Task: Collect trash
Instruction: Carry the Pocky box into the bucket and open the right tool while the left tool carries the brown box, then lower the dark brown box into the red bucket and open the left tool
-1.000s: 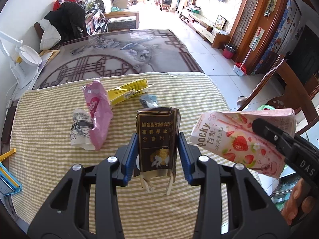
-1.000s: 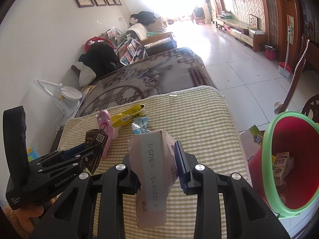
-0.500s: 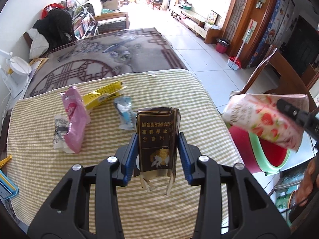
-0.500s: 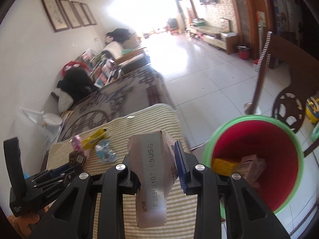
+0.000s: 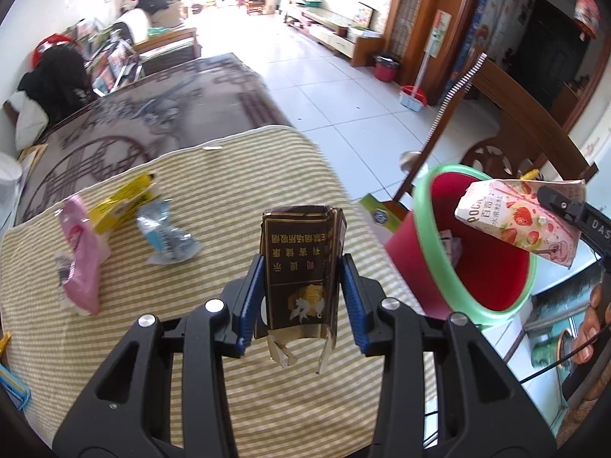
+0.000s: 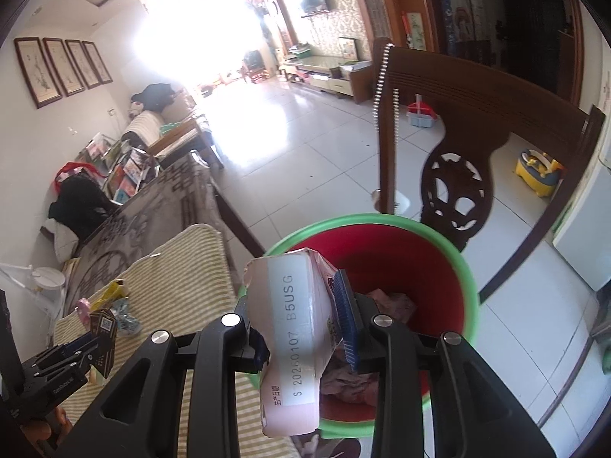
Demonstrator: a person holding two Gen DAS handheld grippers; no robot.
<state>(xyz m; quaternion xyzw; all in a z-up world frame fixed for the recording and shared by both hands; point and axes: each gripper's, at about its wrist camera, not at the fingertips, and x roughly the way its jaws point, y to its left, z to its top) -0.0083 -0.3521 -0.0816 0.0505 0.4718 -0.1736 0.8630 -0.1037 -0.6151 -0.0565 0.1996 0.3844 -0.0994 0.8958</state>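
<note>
The right gripper (image 6: 305,328) is clamped on a pink box (image 6: 294,339), though its jaws have just been opening slightly; the box sits between the pads, and the blue pad on the picture's right touches its side. The gripper hangs directly over the bin (image 6: 471,290), whose red interior fills the view from 12 to 4 o'clock of the box. Trash already lies on the bin floor: crumpled pinkish pieces, not identifiable further. In the left wrist view the pink box (image 5: 519,217) is above the bin (image 5: 427,206), inside the green rim.

The left gripper (image 5: 301,301) is clamped on a brown pack (image 5: 299,271), torn at its lower end, both pads pressing its sides. It is over the striped cloth (image 5: 248,175), with the bin at 2 o'clock of it, near but not yet under it.

Status, as judged:
- Done: some items are in the bin.
- In hand: pink box, positioned for release; brown pack, short of the bin.
- Left on the cloth: a pink wrapper (image 5: 80,259) at 9 o'clock of the left gripper, a yellow packet (image 5: 122,206) at 10 o'clock, a clear blue wrapper (image 5: 166,234) just beside the yellow one.

Estimate: task roughly at its midpoint; three loose items need further pickups.
</note>
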